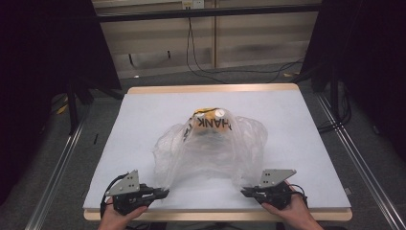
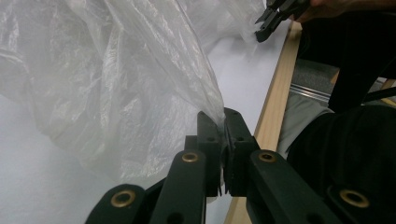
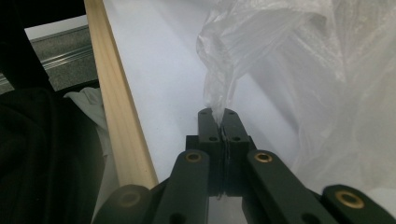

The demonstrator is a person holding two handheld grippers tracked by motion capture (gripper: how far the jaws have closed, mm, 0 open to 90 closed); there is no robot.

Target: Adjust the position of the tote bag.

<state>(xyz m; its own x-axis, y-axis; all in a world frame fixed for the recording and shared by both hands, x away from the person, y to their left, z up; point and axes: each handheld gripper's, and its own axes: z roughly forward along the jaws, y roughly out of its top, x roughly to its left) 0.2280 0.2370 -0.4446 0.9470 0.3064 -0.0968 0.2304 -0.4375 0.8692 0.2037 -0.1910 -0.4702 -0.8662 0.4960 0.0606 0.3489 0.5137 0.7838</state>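
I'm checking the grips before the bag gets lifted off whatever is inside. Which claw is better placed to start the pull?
Neither clearly: the left claw and the right claw are each shut on a near corner of the plastic bag, evenly either side. Probably both should lift together.

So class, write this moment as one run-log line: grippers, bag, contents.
left gripper: shut on plastic bag corner | right gripper: shut on opposite corner | bag: on table | contents: yellow item inside

Dark capital letters reading "HANK" stand on the clear plastic bag (image 1: 210,143), upside down as the high view shows them, near the bag's far end; the word's start is lost in a fold.
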